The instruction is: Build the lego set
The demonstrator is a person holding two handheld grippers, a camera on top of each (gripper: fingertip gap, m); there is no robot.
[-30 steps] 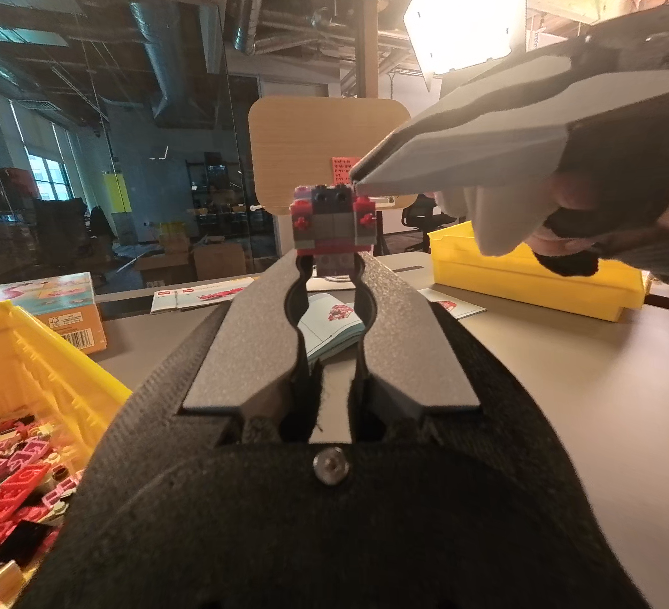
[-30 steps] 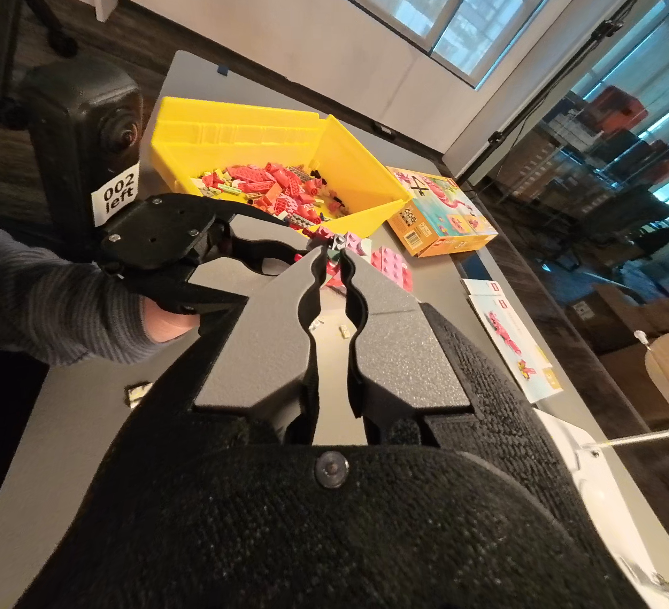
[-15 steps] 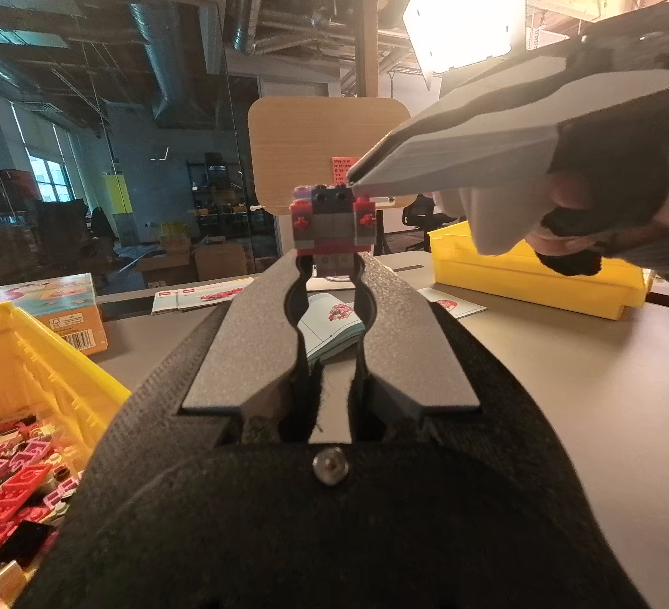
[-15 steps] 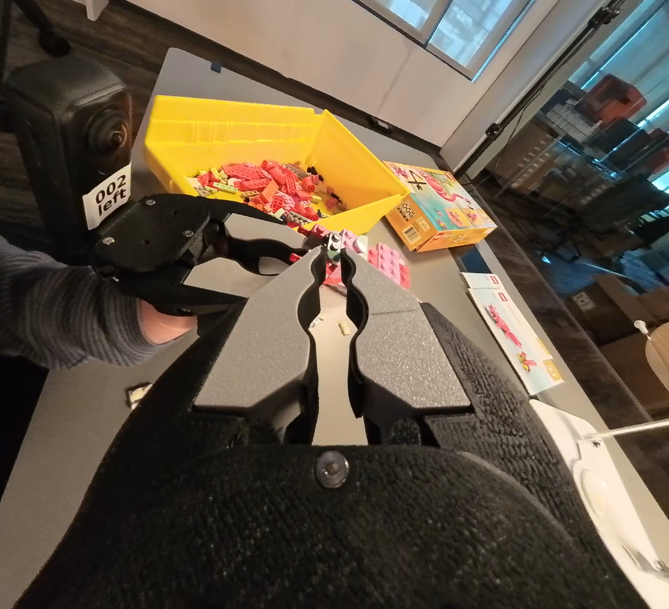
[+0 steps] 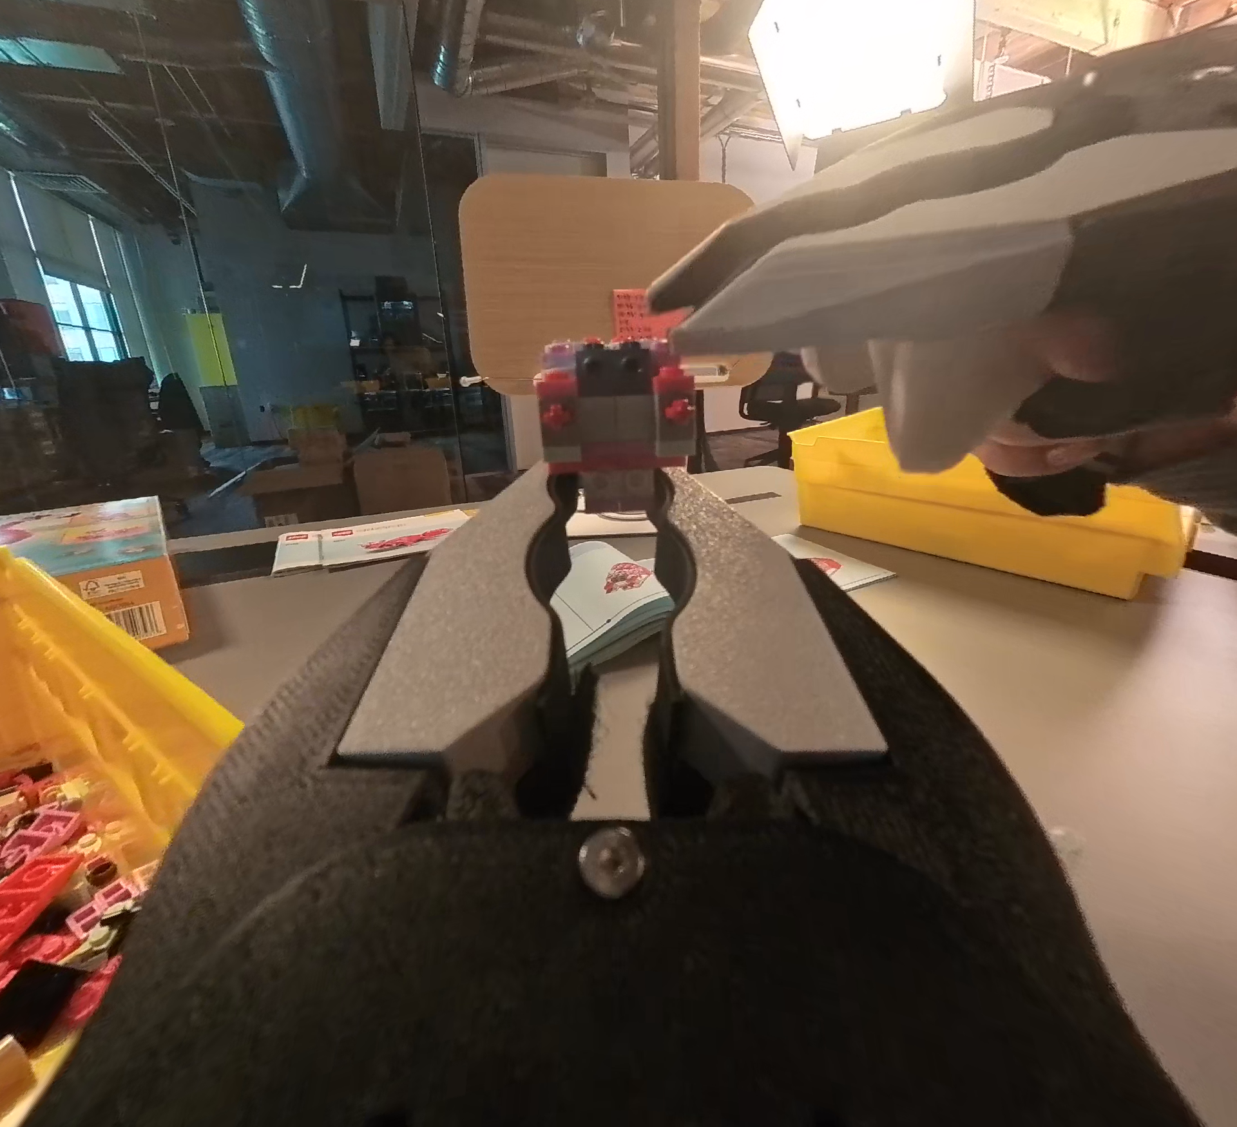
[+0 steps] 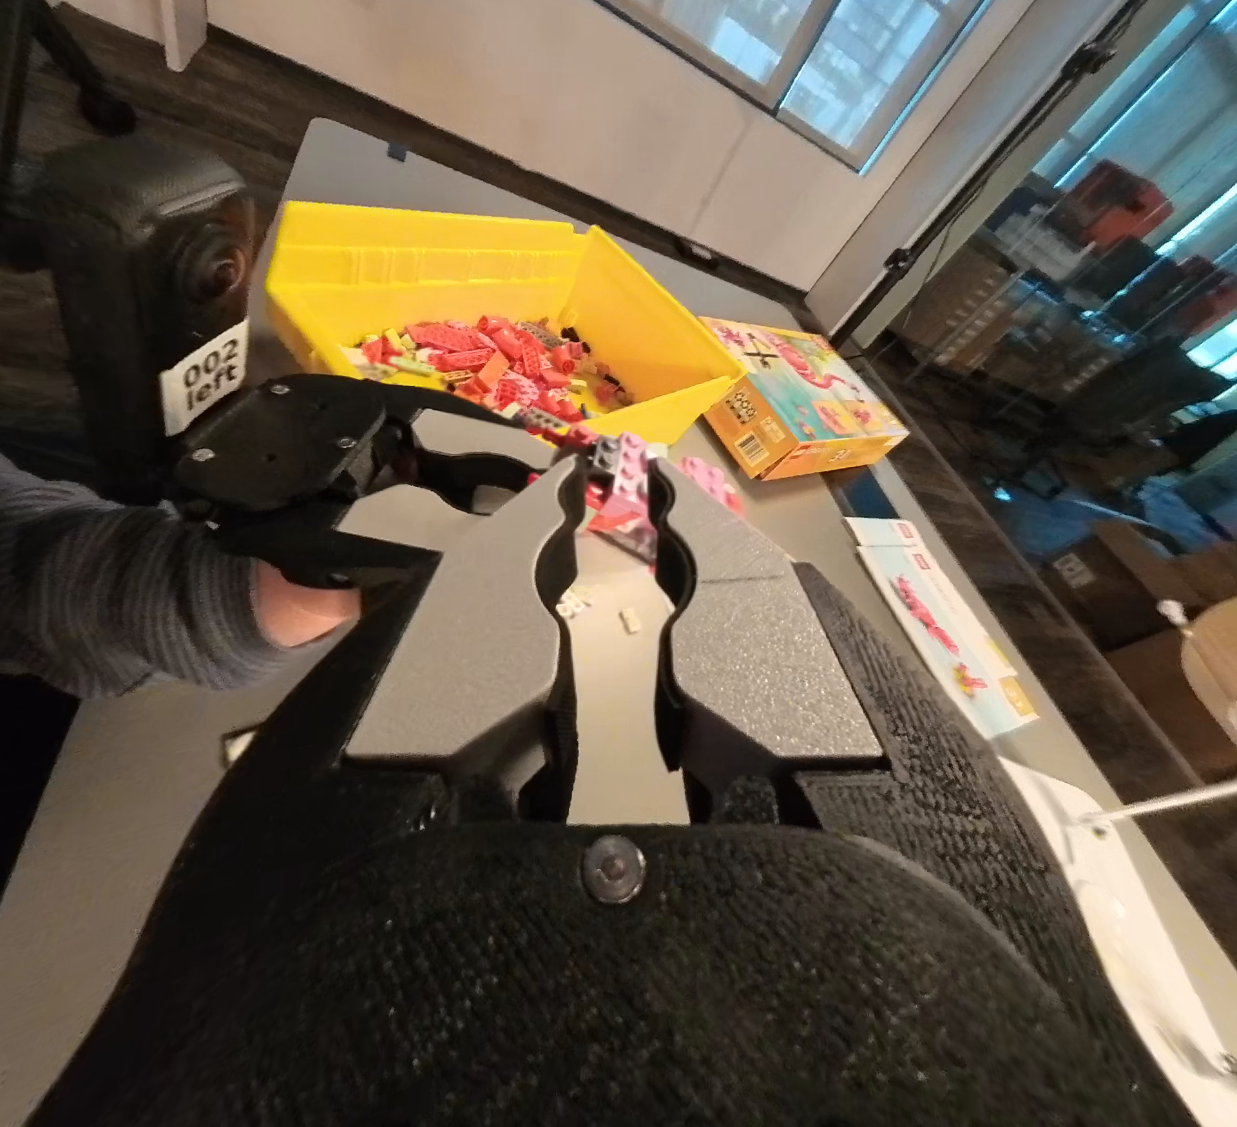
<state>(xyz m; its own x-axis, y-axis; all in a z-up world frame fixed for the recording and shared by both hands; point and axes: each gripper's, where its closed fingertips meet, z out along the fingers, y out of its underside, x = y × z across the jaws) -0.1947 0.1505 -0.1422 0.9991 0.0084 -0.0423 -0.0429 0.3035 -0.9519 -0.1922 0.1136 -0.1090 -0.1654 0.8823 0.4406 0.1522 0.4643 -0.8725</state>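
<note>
Left gripper (image 5: 612, 482) clamped on the lower stub of a red-and-grey brick model (image 5: 612, 412); right gripper (image 6: 612, 467), jaws slightly apart, at its top corner.

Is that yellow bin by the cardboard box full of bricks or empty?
Partly full: the yellow bin holds a loose heap of red and pink bricks over its floor, well below its rim.
</note>
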